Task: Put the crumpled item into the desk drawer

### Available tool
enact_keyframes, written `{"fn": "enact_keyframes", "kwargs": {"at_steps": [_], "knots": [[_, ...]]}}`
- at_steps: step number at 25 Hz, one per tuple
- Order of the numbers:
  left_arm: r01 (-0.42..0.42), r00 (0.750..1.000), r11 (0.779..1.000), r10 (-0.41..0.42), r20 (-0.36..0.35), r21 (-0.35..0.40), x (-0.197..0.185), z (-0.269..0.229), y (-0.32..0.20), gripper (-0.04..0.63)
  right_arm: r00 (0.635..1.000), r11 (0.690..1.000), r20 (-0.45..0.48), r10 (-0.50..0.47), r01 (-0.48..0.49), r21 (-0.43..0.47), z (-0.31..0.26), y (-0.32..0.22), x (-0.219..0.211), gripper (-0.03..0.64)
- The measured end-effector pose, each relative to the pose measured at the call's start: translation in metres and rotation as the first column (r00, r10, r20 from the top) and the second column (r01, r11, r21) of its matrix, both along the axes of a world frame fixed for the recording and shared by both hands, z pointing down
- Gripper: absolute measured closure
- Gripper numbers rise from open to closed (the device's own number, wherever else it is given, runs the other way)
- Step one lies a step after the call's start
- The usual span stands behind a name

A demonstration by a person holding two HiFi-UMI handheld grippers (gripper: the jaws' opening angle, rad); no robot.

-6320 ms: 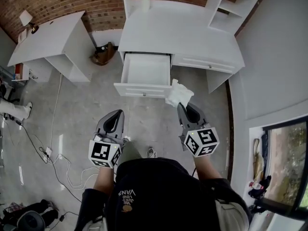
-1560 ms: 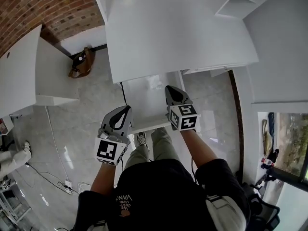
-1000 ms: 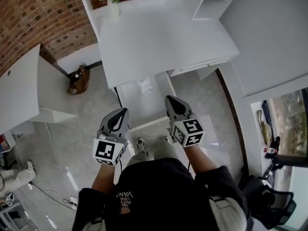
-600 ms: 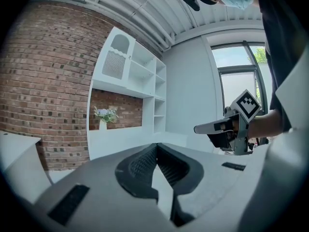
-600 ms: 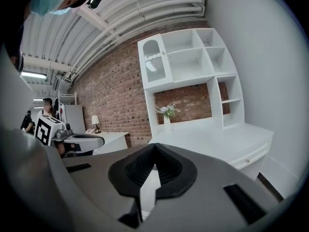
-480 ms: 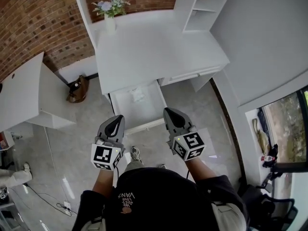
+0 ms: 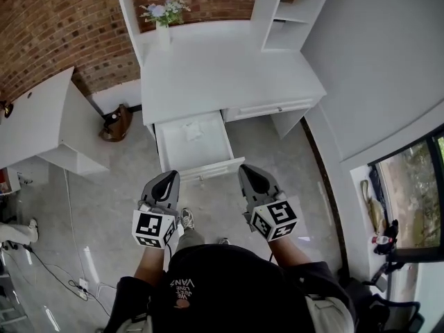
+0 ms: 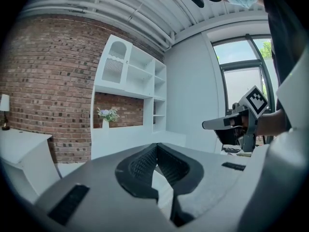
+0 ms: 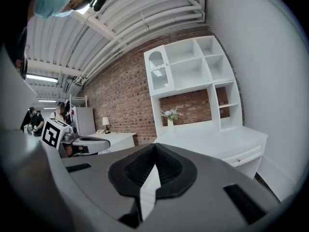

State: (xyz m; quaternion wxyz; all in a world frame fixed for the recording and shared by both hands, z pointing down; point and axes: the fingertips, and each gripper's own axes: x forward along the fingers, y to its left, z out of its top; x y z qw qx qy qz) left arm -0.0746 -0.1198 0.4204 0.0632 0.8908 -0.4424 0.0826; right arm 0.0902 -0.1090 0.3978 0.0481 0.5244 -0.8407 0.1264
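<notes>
The crumpled white item [image 7: 192, 132] lies inside the open desk drawer [image 7: 173, 148], which juts out from under the white desk [image 7: 229, 71]. Both grippers hang over the floor short of the drawer's front. My left gripper [image 7: 168, 177] is shut and empty; in its own view the jaws meet at the tips [image 8: 157, 146]. On the other side, my right gripper [image 7: 248, 171] is also shut with nothing in it [image 9: 155, 146]. Neither gripper view shows the item.
A vase of flowers [image 7: 163, 32] stands at the desk's back left, with white shelves [image 7: 284, 16] at the back right. A second white table [image 7: 35, 120] is at the left, a brown bag [image 7: 114, 122] on the floor between. A closed drawer [image 7: 267, 108] sits right of the open one.
The view has drawn back from the desk, so the drawer and the item in it look farther off. Both grippers stay shut and have come away from the drawer front.
</notes>
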Motion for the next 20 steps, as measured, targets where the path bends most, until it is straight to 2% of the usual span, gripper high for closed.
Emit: {"fn": "enact_keyframes", "kwargs": {"at_steps": [11,20], "knots": [[0.048,0.999,0.999,-0.048,0.022,0.008,0.029,0.0,0.077,0.589,0.999,0.999,0.009,-0.049,0.049,0.014,0.001,0.074,0.034,0.616],[0.086,0.996,0.996,-0.086,0.008,0.01,0.04,-0.001,0.122,0.589,0.995,0.995,0.023,-0.098,0.098,0.008,0.005,0.116,0.046,0.617]]}}
